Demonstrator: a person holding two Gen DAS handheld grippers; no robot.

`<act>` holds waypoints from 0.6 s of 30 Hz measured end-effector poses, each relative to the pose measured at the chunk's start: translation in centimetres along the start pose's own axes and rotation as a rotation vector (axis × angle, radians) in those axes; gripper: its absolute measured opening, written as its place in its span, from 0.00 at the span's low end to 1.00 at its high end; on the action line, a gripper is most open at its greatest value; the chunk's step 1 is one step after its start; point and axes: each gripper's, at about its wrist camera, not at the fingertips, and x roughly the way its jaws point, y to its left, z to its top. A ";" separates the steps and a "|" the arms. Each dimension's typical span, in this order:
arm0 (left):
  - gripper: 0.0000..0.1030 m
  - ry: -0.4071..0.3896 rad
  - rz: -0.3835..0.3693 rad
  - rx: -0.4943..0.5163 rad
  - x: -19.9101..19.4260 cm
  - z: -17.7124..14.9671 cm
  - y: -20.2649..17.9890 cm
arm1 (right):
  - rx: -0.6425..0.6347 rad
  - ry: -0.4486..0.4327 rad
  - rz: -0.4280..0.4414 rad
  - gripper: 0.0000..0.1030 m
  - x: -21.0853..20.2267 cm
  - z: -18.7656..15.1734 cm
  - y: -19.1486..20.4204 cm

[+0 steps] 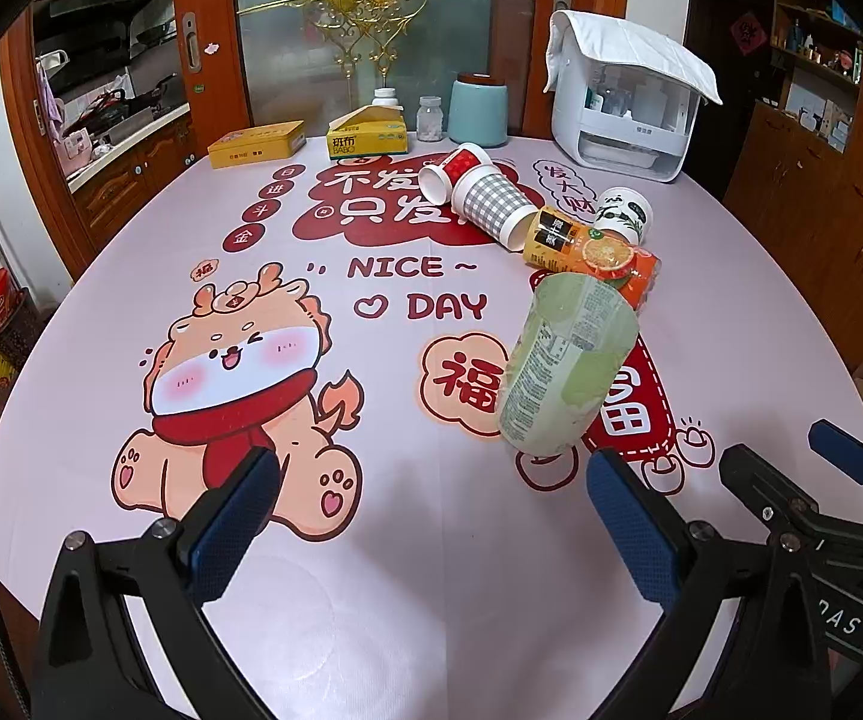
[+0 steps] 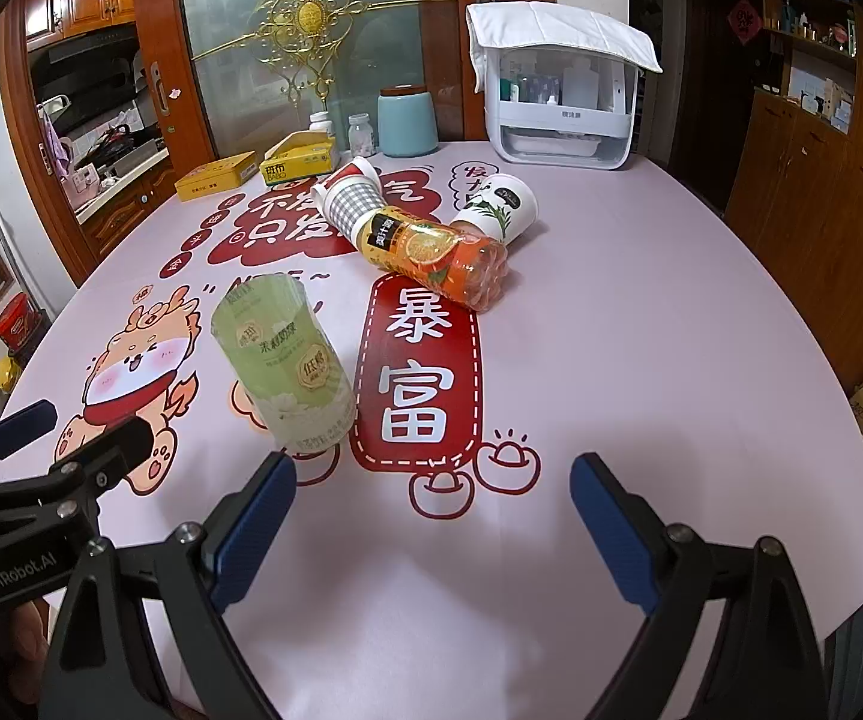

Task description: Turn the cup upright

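Observation:
A green labelled clear cup [image 1: 563,366] stands upright on the table, open end up; it also shows in the right wrist view [image 2: 287,360]. Behind it several cups lie on their sides: an orange juice cup [image 1: 593,255] [image 2: 437,261], a grey checked paper cup [image 1: 494,204] [image 2: 350,204], a red and white cup [image 1: 452,171] and a panda cup [image 1: 623,213] [image 2: 497,204]. My left gripper [image 1: 431,498] is open and empty, just left of and nearer than the green cup. My right gripper [image 2: 431,498] is open and empty, to the right of the green cup.
At the table's far edge stand a yellow tin [image 1: 257,144], a tissue box [image 1: 368,135], a small jar [image 1: 429,119], a teal canister [image 1: 478,111] and a white appliance [image 1: 623,102] under a cloth. The patterned tablecloth [image 1: 371,540] covers the round table.

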 end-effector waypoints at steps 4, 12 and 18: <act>0.98 -0.001 0.002 0.002 0.0 0.0 0.0 | 0.001 0.000 0.000 0.91 0.0 0.0 0.0; 0.98 -0.001 0.002 0.003 0.0 0.0 0.0 | 0.000 0.000 0.000 0.91 0.0 -0.1 0.0; 0.98 -0.001 0.003 0.001 -0.1 0.0 -0.1 | 0.001 0.000 0.001 0.91 0.0 -0.1 0.0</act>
